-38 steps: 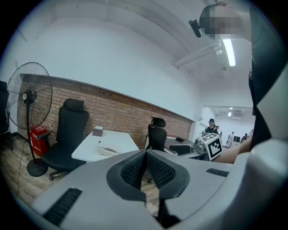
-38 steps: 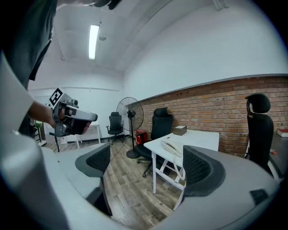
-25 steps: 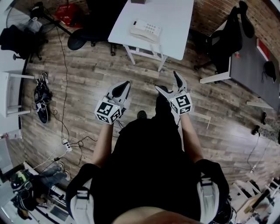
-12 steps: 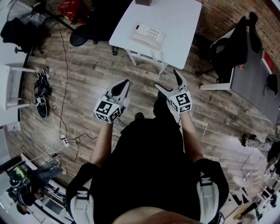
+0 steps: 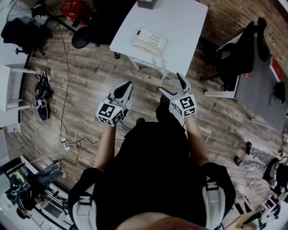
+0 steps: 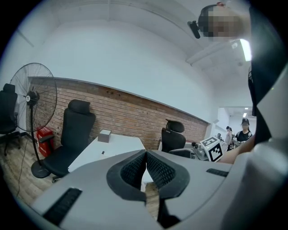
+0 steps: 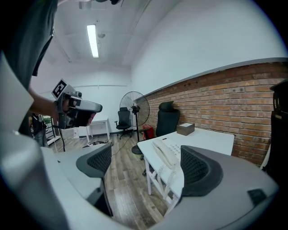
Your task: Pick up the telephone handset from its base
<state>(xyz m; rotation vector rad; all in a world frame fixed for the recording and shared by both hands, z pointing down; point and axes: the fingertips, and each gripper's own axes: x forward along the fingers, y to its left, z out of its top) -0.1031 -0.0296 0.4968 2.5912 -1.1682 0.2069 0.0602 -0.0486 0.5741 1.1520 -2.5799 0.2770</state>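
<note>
A white telephone [image 5: 150, 41] with its handset [image 7: 164, 154] resting on the base sits near the front edge of a white table [image 5: 180, 22]; a coiled cord [image 7: 168, 179] hangs over that edge. Both grippers are held in front of the person's body, over the wooden floor and short of the table. My left gripper [image 5: 123, 90] is shut with nothing in it; in the left gripper view its pads [image 6: 135, 170] press together. My right gripper [image 5: 174, 86] is open and empty, and in the right gripper view the phone shows between its fingers [image 7: 198, 171].
A small box [image 5: 146, 3] stands at the table's far end. A black office chair [image 5: 90, 31] is left of the table and another [image 5: 238, 45] to its right. Cables and a power strip [image 5: 65, 144] lie on the floor at left, near shoes [image 5: 42, 96]. A standing fan [image 7: 137, 105] is further back.
The table and phone have shifted slightly in the head view as the person moves. Both grippers keep their poses, left shut and right open.
</note>
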